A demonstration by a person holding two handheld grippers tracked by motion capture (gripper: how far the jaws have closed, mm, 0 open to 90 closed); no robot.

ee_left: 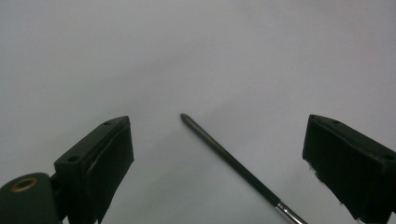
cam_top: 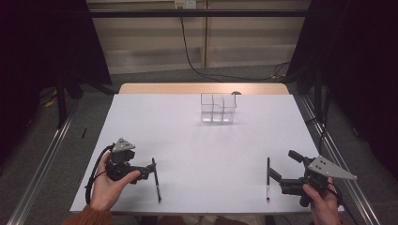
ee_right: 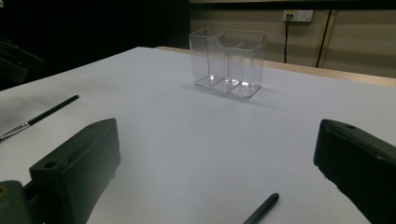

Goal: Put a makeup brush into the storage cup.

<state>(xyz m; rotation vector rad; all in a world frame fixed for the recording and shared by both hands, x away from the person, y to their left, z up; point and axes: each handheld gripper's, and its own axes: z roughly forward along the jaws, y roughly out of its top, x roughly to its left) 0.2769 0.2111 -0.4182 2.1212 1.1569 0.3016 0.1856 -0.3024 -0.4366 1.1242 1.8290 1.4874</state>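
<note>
Two thin black brushes lie on the white table (cam_top: 202, 154). The left brush (cam_top: 156, 180) lies just right of my left gripper (cam_top: 149, 171), which a hand holds low over the table. In the left gripper view the jaws of the left gripper (ee_left: 219, 140) stand wide apart, with that brush's pointed handle (ee_left: 224, 154) between them and untouched. The right brush (cam_top: 268, 178) lies just left of my right gripper (cam_top: 276, 180). That right gripper (ee_right: 219, 140) is open too, with the brush's handle end (ee_right: 261, 210) low between its jaws. A clear divided container (cam_top: 218, 108) stands empty at the far middle.
The container (ee_right: 229, 63) stands well beyond the right gripper, with bare table in between. The left brush (ee_right: 42, 116) shows at the left of the right gripper view. A wooden strip (cam_top: 164, 88) edges the table's far side. Metal rails run along both sides.
</note>
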